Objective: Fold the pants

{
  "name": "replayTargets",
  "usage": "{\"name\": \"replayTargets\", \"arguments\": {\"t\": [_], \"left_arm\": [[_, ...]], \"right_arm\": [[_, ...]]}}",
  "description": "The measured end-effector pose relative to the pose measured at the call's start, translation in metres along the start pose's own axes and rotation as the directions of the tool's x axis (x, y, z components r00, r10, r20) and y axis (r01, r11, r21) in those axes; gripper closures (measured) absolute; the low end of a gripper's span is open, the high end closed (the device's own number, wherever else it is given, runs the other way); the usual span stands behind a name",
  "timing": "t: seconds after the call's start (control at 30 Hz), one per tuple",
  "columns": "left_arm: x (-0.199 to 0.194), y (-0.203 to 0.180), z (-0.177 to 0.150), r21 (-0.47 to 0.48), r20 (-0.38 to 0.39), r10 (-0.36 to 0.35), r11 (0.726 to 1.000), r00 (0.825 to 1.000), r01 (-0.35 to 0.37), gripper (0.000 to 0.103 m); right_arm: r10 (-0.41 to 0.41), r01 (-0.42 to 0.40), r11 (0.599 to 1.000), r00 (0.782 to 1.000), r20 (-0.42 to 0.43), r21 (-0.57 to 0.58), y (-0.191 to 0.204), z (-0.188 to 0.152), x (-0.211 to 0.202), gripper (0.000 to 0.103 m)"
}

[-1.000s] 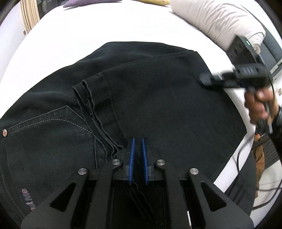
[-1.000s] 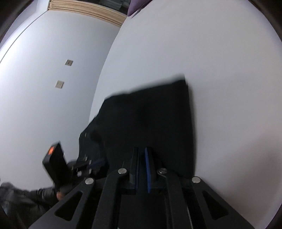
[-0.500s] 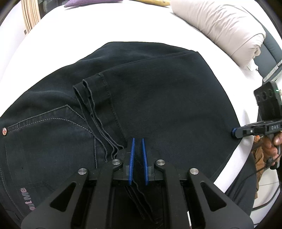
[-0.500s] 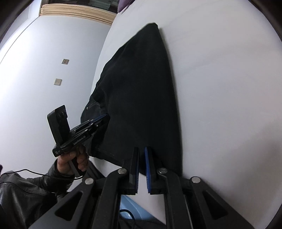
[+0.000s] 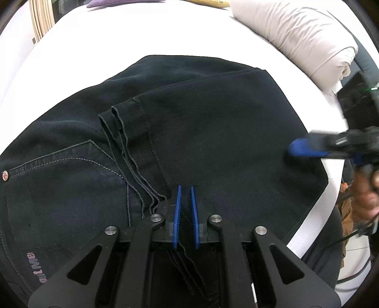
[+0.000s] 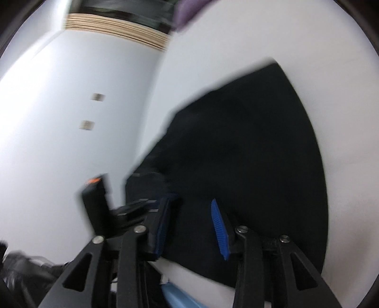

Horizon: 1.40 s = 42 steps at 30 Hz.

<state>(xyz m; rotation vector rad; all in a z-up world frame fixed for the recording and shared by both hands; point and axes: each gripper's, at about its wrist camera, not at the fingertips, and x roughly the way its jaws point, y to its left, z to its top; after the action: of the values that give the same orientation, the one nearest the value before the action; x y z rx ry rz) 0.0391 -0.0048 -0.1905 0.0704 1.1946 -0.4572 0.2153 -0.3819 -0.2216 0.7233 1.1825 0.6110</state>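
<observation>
Black denim pants (image 5: pixel 201 132) lie folded on a white bed (image 5: pixel 118 35), the leg hems doubled back over the seat and its back pocket (image 5: pixel 59 175). My left gripper (image 5: pixel 186 196) rests on the pants by the hem edges, its blue pads close together with dark cloth between them. My right gripper (image 6: pixel 191 220) is open above the near edge of the pants (image 6: pixel 248 147); it also shows blurred in the left wrist view (image 5: pixel 308 148) at the right edge of the pants. The left gripper shows blurred in the right wrist view (image 6: pixel 132 208).
A beige pillow (image 5: pixel 296 38) lies at the far right of the bed. A purple cushion (image 5: pixel 113 2) and a wooden headboard (image 5: pixel 40 26) are at the far end. A white wall (image 6: pixel 59 118) runs along the left. Cables hang off the bed's right edge (image 5: pixel 350 272).
My right gripper has opened and moved in over the right edge of the pants. My left gripper and the pants have stayed in place.
</observation>
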Motion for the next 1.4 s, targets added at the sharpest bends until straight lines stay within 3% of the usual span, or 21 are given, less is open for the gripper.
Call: {"name": "replayTargets", "arguments": {"t": [0.03,0.07,0.2,0.33,0.57,0.67,0.73,0.83,0.87,0.97,1.1,1.2,1.27,1.4], "left_arm": [[0.001,0.001,0.0,-0.002,-0.002,-0.001,1.0,1.0,0.001,0.095],[0.002,0.001,0.0,-0.004,-0.002,-0.003,1.0,1.0,0.003,0.095],[0.004,-0.001,0.002,-0.009,0.001,-0.014,1.0,1.0,0.014,0.095],[-0.004,0.004,-0.001,-0.02,0.009,-0.035,0.999,0.999,0.035,0.094],[-0.047,0.037,-0.026,-0.145,0.078,-0.075,0.986,0.994,0.086,0.094],[-0.075,0.06,-0.049,-0.209,0.126,-0.101,0.97,0.987,0.126,0.094],[-0.09,0.076,-0.068,-0.253,0.149,-0.121,0.955,0.981,0.157,0.094],[-0.108,0.101,-0.095,-0.329,0.171,-0.143,0.924,0.975,0.194,0.088],[-0.115,0.115,-0.108,-0.379,0.181,-0.15,0.901,0.972,0.209,0.077],[-0.136,0.147,-0.143,-0.501,0.257,-0.151,0.824,0.955,0.265,0.015],[-0.154,0.178,-0.184,-0.599,0.302,-0.13,0.745,0.944,0.294,0.013],[-0.157,0.199,-0.205,-0.682,0.342,-0.137,0.644,0.93,0.346,0.013],[-0.155,0.209,-0.211,-0.714,0.367,-0.156,0.585,0.917,0.385,0.013],[-0.143,0.217,-0.222,-0.742,0.412,-0.2,0.492,0.889,0.454,0.013]], "right_arm": [[-0.05,0.051,0.998,0.998,-0.024,0.022,-0.007,-0.001,0.012,0.07],[-0.068,0.068,0.997,0.998,-0.013,0.032,-0.012,-0.003,0.015,0.075],[-0.067,0.066,0.996,0.998,0.017,0.066,-0.013,-0.008,0.01,0.077],[-0.106,0.105,0.994,0.994,0.021,0.023,0.015,-0.01,0.004,0.057],[0.036,-0.031,0.997,0.997,0.067,-0.072,0.062,-0.001,0.001,0.053],[0.004,-0.003,0.998,1.0,0.021,-0.056,0.064,0.002,0.032,0.042],[-0.078,0.077,0.997,0.995,-0.058,-0.015,0.048,-0.007,0.062,0.04],[-0.082,0.083,0.995,0.997,0.011,-0.06,0.052,-0.022,0.06,0.035],[-0.083,0.083,0.995,0.997,0.009,-0.057,0.054,-0.026,0.057,0.035],[-0.119,0.118,0.99,0.993,-0.004,-0.072,0.063,-0.04,0.049,0.035],[-0.043,0.044,0.996,0.999,0.023,-0.083,0.086,-0.046,0.034,0.034],[-0.031,0.036,0.989,0.999,0.036,-0.146,0.116,-0.033,0.038,0.034],[-0.049,0.054,0.982,0.998,0.027,-0.18,0.133,-0.02,0.049,0.042],[-0.09,0.092,0.979,0.996,0.021,-0.184,0.144,0.007,0.081,0.064]]}}
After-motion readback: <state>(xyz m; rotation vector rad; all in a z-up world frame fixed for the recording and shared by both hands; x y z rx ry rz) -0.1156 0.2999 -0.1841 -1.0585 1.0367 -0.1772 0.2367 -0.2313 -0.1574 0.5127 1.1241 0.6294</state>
